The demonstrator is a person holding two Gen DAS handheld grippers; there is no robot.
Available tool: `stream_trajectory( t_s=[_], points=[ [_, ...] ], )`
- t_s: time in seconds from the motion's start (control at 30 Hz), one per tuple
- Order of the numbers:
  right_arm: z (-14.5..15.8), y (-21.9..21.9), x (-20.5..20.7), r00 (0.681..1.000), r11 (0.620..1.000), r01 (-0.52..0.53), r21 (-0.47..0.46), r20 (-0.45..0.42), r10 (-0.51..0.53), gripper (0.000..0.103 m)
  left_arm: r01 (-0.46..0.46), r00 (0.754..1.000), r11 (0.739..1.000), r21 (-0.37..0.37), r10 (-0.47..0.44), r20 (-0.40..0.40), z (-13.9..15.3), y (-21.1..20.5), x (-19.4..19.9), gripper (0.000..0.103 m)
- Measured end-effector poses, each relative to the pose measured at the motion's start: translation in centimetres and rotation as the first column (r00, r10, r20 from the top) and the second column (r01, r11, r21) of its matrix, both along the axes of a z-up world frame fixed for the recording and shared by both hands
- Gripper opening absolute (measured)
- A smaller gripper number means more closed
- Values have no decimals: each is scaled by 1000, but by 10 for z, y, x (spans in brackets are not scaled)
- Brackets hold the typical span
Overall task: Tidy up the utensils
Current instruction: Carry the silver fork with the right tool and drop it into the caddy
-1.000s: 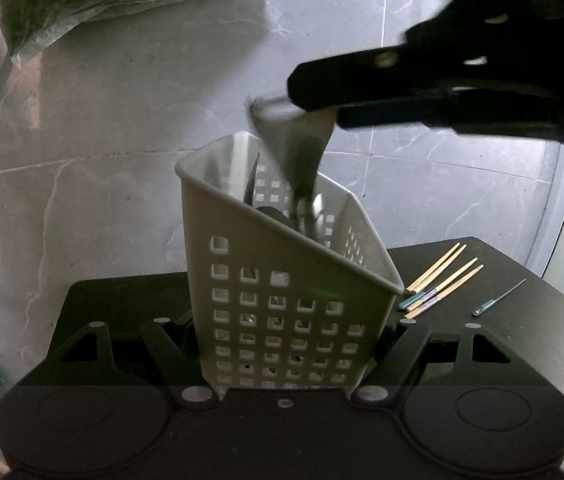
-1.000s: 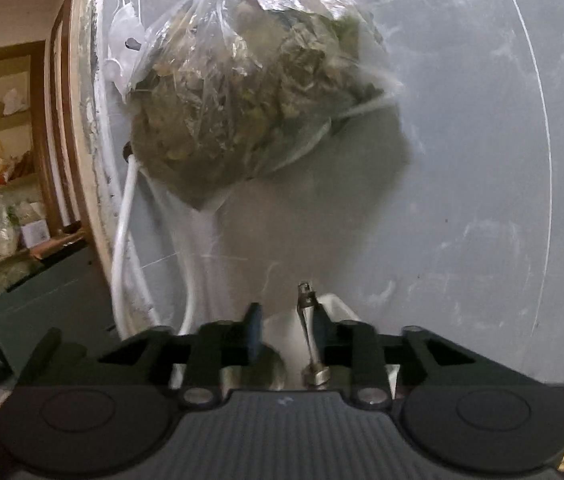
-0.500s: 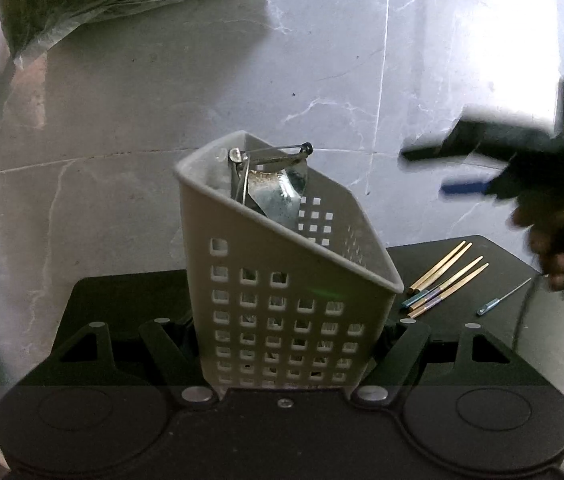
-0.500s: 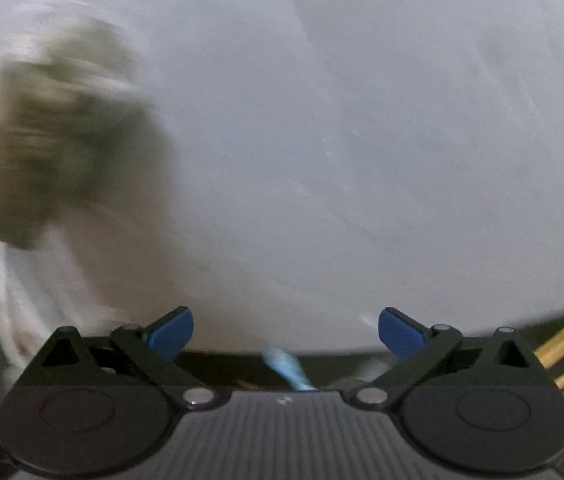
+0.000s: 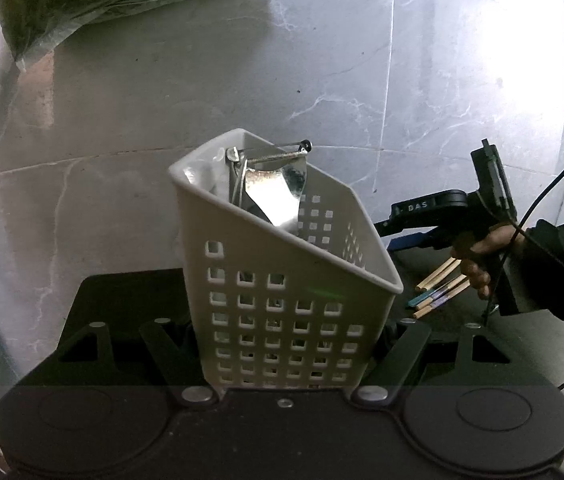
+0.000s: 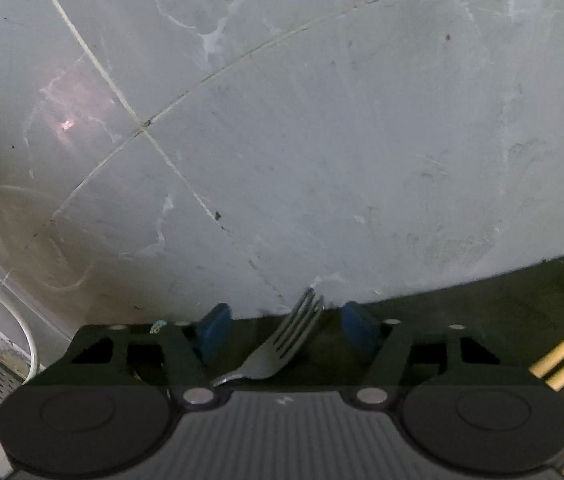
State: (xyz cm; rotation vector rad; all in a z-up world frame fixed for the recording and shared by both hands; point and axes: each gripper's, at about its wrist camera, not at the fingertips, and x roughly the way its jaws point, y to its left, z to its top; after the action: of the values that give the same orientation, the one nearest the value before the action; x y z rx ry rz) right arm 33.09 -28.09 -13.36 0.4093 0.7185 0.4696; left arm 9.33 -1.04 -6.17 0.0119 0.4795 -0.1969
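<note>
Your left gripper (image 5: 285, 356) stays clamped on the white perforated caddy (image 5: 282, 300) holding a metal peeler (image 5: 274, 192), while your right gripper (image 6: 283, 326), jaws just narrowing yet apart, straddles a fork (image 6: 282, 344) on the black table (image 6: 521, 292).

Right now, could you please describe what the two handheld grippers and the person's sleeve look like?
Both are black plastic linkage grippers. The right gripper has blue pads, round caps and silver pivot screws on a ribbed grey body. From the left wrist view, the right gripper bears white letters "DAS" and trails a thin black cable. The sleeve is dark.
</note>
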Motion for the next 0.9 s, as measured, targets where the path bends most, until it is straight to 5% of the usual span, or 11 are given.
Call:
stream_trajectory(
  t_s=[0.17, 0.4, 0.63, 0.77, 0.9],
  points=[
    [-2, 6, 7, 1000, 1000, 9, -28, -18, -10, 21, -2, 1000, 1000, 1, 2, -1, 0, -2, 0, 78],
    [4, 8, -12, 997, 997, 71, 4, -10, -71, 7, 2, 1000, 1000, -9, -2, 1, -1, 1, 0, 78],
    [70, 13, -76, 975, 993, 120, 8, 186, -120, 1, 20, 1000, 1000, -17, -20, 7, -3, 6, 0, 78],
    [131, 32, -126, 918, 991, 125, -52, 384, -95, 1, 34, 999, 999, -21, -34, 13, -5, 10, 0, 78],
    [190, 50, -174, 822, 991, 118, -61, 565, -63, 1, 46, 999, 999, -23, -45, 18, -7, 12, -1, 78]
  ],
)
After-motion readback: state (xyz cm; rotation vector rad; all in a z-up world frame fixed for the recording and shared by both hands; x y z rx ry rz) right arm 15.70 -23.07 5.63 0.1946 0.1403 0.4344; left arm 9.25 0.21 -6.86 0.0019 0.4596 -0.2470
